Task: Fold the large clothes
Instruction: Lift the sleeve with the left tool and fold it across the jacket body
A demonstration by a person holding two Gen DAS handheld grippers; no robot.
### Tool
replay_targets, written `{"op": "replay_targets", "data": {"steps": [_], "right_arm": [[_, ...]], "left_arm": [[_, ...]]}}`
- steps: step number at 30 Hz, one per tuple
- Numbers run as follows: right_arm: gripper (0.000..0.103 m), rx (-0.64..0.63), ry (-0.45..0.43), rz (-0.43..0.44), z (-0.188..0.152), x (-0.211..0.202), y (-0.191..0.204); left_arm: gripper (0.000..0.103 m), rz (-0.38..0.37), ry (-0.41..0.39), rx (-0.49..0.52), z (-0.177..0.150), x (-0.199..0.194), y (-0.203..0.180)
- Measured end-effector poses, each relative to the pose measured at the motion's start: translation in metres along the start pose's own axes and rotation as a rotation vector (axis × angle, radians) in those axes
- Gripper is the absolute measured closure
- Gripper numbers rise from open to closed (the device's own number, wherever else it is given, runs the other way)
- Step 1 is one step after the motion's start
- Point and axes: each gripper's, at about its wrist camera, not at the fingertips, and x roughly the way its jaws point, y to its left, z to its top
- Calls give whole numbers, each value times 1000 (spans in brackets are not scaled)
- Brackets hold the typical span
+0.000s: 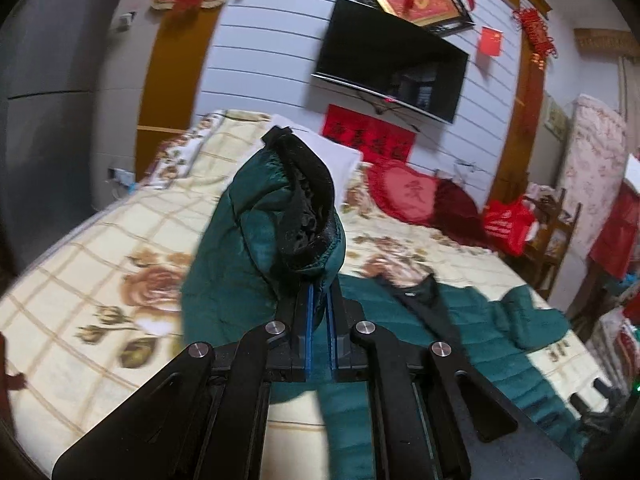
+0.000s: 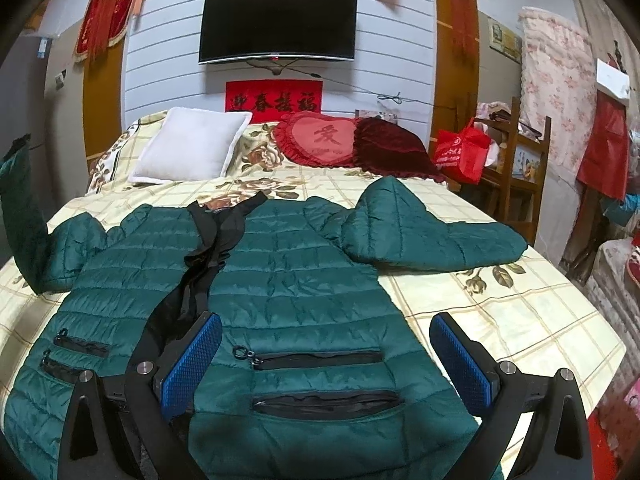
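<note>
Green jacket [image 2: 280, 300] collar-to-pillows; left hand-held gripper [image 1: 319, 300] pinching sleeve [image 1: 256, 248], right hand-held gripper [image 2: 326, 364] agape.

Bed: cream checked cover [image 2: 500, 312] with rose print
Middle: green quilted jacket [image 2: 288, 280] spread flat, front up, one sleeve raised off the cover
Head end: white pillow [image 2: 192, 148], red heart cushion [image 2: 320, 138], dark red cushion [image 2: 390, 148]
</note>
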Motion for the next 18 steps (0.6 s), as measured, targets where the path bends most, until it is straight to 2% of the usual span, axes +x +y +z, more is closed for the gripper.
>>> {"op": "replay_targets", "data": {"steps": [5, 13, 18], "right_arm": [[0, -14, 54, -82, -3, 10, -7], [0, 16, 92, -118, -5, 15, -25], [0, 8, 118, -131, -7, 18, -30]], "left_arm": [[99, -95, 21, -15, 1, 18, -47], [99, -218, 66, 8, 5, 53, -124], [99, -323, 129, 13, -3, 89, -180]]}}
